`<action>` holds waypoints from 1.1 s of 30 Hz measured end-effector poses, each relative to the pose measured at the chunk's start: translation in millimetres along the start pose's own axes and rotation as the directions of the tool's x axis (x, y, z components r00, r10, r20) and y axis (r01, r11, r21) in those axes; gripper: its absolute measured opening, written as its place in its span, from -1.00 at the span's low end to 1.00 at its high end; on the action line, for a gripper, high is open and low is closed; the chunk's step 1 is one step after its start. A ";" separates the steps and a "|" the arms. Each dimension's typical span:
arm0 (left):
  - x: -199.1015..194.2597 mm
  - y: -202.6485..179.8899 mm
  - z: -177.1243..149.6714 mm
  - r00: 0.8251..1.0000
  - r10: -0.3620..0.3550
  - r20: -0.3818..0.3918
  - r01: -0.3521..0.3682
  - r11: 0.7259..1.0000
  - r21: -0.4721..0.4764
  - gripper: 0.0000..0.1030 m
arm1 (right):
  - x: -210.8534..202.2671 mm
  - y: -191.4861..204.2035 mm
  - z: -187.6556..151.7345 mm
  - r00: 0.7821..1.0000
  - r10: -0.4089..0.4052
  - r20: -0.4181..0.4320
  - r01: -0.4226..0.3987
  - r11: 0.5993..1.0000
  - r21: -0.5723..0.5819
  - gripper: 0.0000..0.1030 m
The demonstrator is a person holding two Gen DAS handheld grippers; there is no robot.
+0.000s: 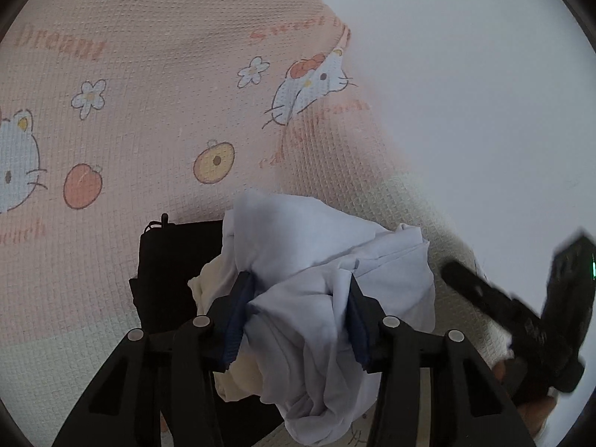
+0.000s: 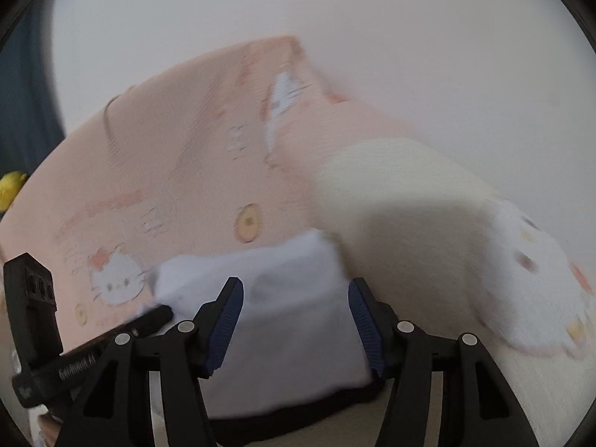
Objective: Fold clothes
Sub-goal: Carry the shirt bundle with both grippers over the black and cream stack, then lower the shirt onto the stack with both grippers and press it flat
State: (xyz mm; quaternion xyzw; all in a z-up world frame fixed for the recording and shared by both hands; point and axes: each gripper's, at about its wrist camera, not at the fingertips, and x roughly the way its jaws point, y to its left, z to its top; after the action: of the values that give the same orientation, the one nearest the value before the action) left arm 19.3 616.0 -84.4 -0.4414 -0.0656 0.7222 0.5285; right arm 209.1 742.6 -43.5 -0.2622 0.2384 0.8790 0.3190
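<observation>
A crumpled pale blue garment (image 1: 316,283) lies bunched on the pink cartoon-cat bedspread (image 1: 149,119), partly over a black garment (image 1: 171,260) and a cream one (image 1: 208,283). My left gripper (image 1: 298,290) has its jaws wide apart, with the blue cloth heaped between the pads; no clamp shows. In the blurred right wrist view the pale blue garment (image 2: 283,320) lies between my right gripper's (image 2: 294,298) wide-apart jaws, above a black garment (image 2: 335,402). The right gripper shows at the right of the left wrist view (image 1: 521,316). The left gripper shows at the left of the right wrist view (image 2: 123,327).
A cream pillow (image 2: 409,205) with cat print lies right of the clothes. A white wall (image 1: 465,74) runs behind the bed. A yellow object (image 2: 11,186) sits at the far left edge.
</observation>
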 end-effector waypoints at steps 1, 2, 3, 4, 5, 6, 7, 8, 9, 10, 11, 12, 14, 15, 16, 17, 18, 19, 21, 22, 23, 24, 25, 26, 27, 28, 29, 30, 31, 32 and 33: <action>0.4 -1.2 0.3 1.000 0.000 -0.002 0.000 1.000 0.000 -0.15 | -6.6 -6.4 -12.4 1.000 0.027 0.012 -0.028 0.999 0.042 0.16; -0.2 -2.6 -0.3 1.000 0.001 -0.003 -0.001 1.000 0.003 -0.15 | -9.7 -10.4 -24.6 0.999 0.048 0.018 -0.050 0.995 0.083 0.17; -0.5 -4.1 -0.8 1.000 0.004 -0.004 -0.004 1.000 0.009 -0.15 | -12.9 -14.4 -36.9 0.997 0.069 0.025 -0.071 0.990 0.123 0.17; -1.0 -4.9 -1.1 1.000 0.006 -0.004 -0.006 1.000 0.015 -0.15 | -14.2 -18.7 -48.1 0.995 0.096 0.030 -0.099 0.980 0.170 0.17; -0.4 -5.0 -1.3 1.000 0.008 -0.004 -0.008 1.000 0.019 -0.15 | -13.9 -23.2 -58.3 0.991 0.128 0.032 -0.132 0.966 0.221 0.17; -0.2 -4.8 -2.0 1.000 0.007 -0.004 -0.007 1.000 0.018 -0.15 | -12.2 -27.3 -68.0 0.986 0.162 0.036 -0.166 0.947 0.275 0.17; -0.3 -4.6 -2.8 1.000 0.005 -0.003 -0.005 1.000 0.014 -0.15 | -9.3 -31.0 -77.1 0.980 0.196 0.042 -0.198 0.922 0.332 0.17; -0.1 -4.2 -3.4 1.000 0.004 -0.003 -0.004 1.000 0.014 -0.15 | -6.8 -33.5 -83.4 0.975 0.217 0.052 -0.221 0.901 0.374 0.17; 0.3 -3.8 -4.0 1.000 0.003 -0.002 -0.003 1.000 0.016 -0.15 | -4.5 -34.9 -87.2 0.971 0.228 0.066 -0.235 0.883 0.406 0.17; 0.2 -3.5 -4.3 1.000 0.002 -0.002 -0.002 1.000 0.018 -0.15 | -2.3 -36.4 -91.1 0.968 0.238 0.081 -0.249 0.864 0.437 0.17; 0.0 -3.2 -4.5 1.000 0.002 -0.002 -0.002 1.000 0.020 -0.15 | 0.3 -36.3 -93.4 0.964 0.249 0.094 -0.264 0.848 0.460 0.17; -0.1 -2.9 -4.7 1.000 0.002 -0.002 -0.002 1.000 0.020 -0.15 | 3.4 -35.1 -94.4 0.958 0.266 0.103 -0.282 0.831 0.480 0.17; 0.3 -2.4 -4.5 1.000 0.003 -0.003 -0.003 1.000 0.018 -0.15 | 11.5 -32.8 -95.6 0.945 0.309 0.109 -0.319 0.793 0.519 0.17; 0.9 -2.0 -3.9 1.000 0.004 -0.006 -0.003 1.000 0.016 -0.15 | 17.5 -30.8 -95.5 0.936 0.337 0.105 -0.339 0.773 0.536 0.17; 1.1 -2.0 -3.0 1.000 0.003 -0.010 -0.003 1.000 0.013 -0.15 | 21.8 -27.8 -95.8 0.926 0.364 0.105 -0.359 0.756 0.547 0.17; 1.2 -1.9 -2.1 1.000 0.004 -0.014 -0.004 1.000 0.008 -0.15 | 24.9 -24.1 -96.3 0.917 0.384 0.109 -0.378 0.743 0.552 0.17; 1.2 -1.8 -1.1 1.000 0.005 -0.018 -0.005 1.000 0.002 -0.15 | 23.8 -20.6 -98.3 0.911 0.396 0.115 -0.390 0.737 0.551 0.17; 0.6 -1.4 -0.3 1.000 0.000 -0.022 -0.001 1.000 -0.004 -0.15 | 22.3 -16.5 -99.0 0.909 0.399 0.121 -0.397 0.739 0.544 0.16; -0.8 -0.7 1.1 1.000 -0.011 -0.028 0.010 1.000 -0.017 -0.15 | 25.6 -9.1 -94.7 0.907 0.404 0.123 -0.404 0.744 0.533 0.06; -2.3 0.4 1.8 0.999 -0.021 -0.029 0.020 0.999 -0.029 -0.15 | 28.4 -7.9 -91.6 0.909 0.400 0.116 -0.396 0.744 0.538 -0.06; -5.1 3.4 3.7 0.998 -0.044 -0.035 0.042 0.997 -0.057 -0.15 | 31.6 -8.1 -88.3 0.912 0.396 0.108 -0.387 0.741 0.549 -0.33; -8.0 6.6 6.2 0.996 -0.072 -0.047 0.067 0.994 -0.089 -0.15 | 34.0 -9.8 -85.3 0.911 0.398 0.110 -0.387 0.731 0.561 -0.40; -11.3 8.9 8.5 0.994 -0.098 -0.055 0.091 0.989 -0.117 -0.15 | 35.4 -11.7 -82.9 0.906 0.406 0.121 -0.398 0.718 0.571 -0.43; -14.7 11.0 10.8 0.991 -0.123 -0.060 0.114 0.983 -0.143 -0.15 | 35.4 -12.3 -81.0 0.901 0.412 0.133 -0.409 0.710 0.573 -0.47; -19.1 13.0 12.6 0.987 -0.146 -0.062 0.134 0.977 -0.165 -0.15 | 34.2 -11.9 -78.2 0.897 0.419 0.142 -0.421 0.708 0.568 -0.48; -23.9 15.0 14.2 0.984 -0.167 -0.062 0.153 0.970 -0.187 -0.12 | 32.4 -11.7 -75.2 0.893 0.424 0.149 -0.429 0.707 0.563 -0.48; -27.1 16.8 14.7 0.981 -0.181 -0.064 0.164 0.965 -0.204 -0.05 | 30.0 -11.3 -73.4 0.892 0.426 0.154 -0.434 0.705 0.561 -0.48; -29.3 19.5 13.5 0.978 -0.197 -0.066 0.177 0.957 -0.230 0.02 | 28.6 -10.7 -71.6 0.890 0.429 0.156 -0.437 0.706 0.557 -0.48; -31.1 23.0 10.6 0.973 -0.221 -0.064 0.196 0.943 -0.270 0.12 | 27.4 -9.8 -70.1 0.891 0.428 0.153 -0.436 0.710 0.552 -0.49; -31.9 24.2 9.1 0.970 -0.236 -0.060 0.209 0.933 -0.292 0.16 | 25.3 -8.7 -68.8 0.895 0.422 0.147 -0.429 0.718 0.547 -0.49; -31.7 24.4 7.4 0.966 -0.252 -0.051 0.225 0.924 -0.309 0.17 | 23.0 -7.4 -67.5 0.899 0.414 0.141 -0.420 0.728 0.542 -0.49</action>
State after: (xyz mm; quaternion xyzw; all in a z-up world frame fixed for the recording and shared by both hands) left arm -1.5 582.2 -75.7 -0.5374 -0.2043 0.6134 0.5416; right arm 219.9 718.1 -110.0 -0.0923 0.5359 0.8202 0.1775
